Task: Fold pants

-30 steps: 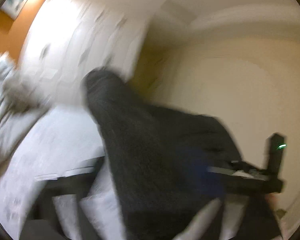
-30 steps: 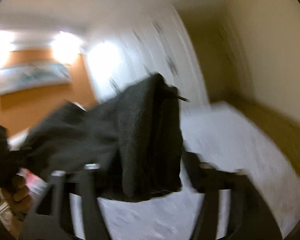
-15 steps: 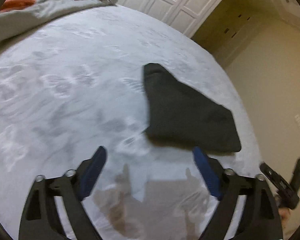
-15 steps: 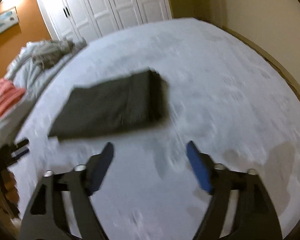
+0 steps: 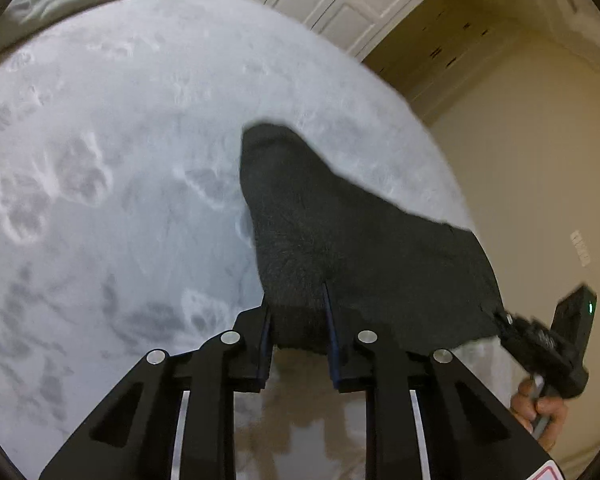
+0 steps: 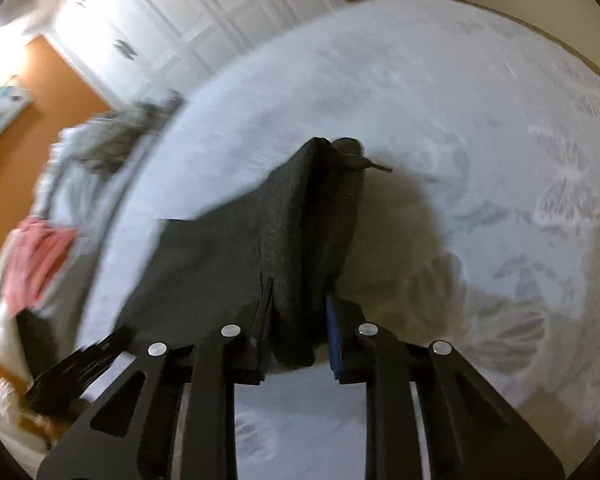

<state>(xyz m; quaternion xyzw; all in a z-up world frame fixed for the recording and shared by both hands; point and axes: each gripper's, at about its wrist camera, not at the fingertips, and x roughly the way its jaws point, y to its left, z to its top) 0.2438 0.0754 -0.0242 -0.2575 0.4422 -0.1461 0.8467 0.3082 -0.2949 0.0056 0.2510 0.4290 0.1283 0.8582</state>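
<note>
The dark grey pants [image 5: 340, 232] lie folded in a thick stack on the pale patterned bed cover [image 5: 100, 200]. My left gripper [image 5: 296, 304] is closing, and its blue pads press on the stack's near left corner. In the right wrist view the pants [image 6: 228, 248] are bunched and lifted at the near end, a drawstring [image 6: 376, 166] trailing from the far end. My right gripper [image 6: 298, 300] is also closing, with its pads clamped on the near right edge. It appears again as the right gripper [image 5: 540, 340], held by a hand [image 5: 540, 408].
A heap of grey clothes [image 6: 112, 140] and a pink garment [image 6: 40, 252] lie along the bed's left side. White wardrobe doors [image 6: 160, 20] stand behind the bed. A beige wall [image 5: 520, 140] runs close along the right edge.
A second ago both grippers held the pants up in the air. Half a second ago they hung open over the folded pants on the bed. Now both have come down and closed on the near edge.
</note>
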